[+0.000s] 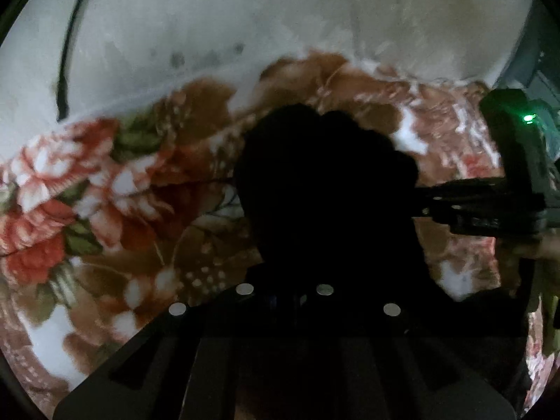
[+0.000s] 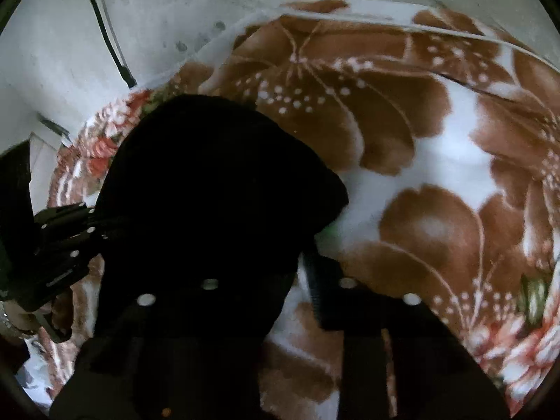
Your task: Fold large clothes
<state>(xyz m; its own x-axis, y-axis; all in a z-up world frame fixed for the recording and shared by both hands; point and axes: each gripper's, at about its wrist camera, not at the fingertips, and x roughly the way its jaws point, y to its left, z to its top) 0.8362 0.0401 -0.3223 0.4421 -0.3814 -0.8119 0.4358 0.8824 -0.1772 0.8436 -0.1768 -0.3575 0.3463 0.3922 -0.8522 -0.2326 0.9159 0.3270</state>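
A black garment hangs bunched over the floral blanket and hides the fingers of my left gripper, which is shut on it. In the right wrist view the same black garment covers the left half, and my right gripper is shut on its edge. Only the ridged right finger shows. The right gripper shows at the right of the left wrist view, reaching into the cloth. The left gripper shows at the left of the right wrist view, also in the cloth.
A floral blanket in brown, white and red covers the surface under the garment. A grey stained wall rises behind it. A black cable runs down the wall at the left.
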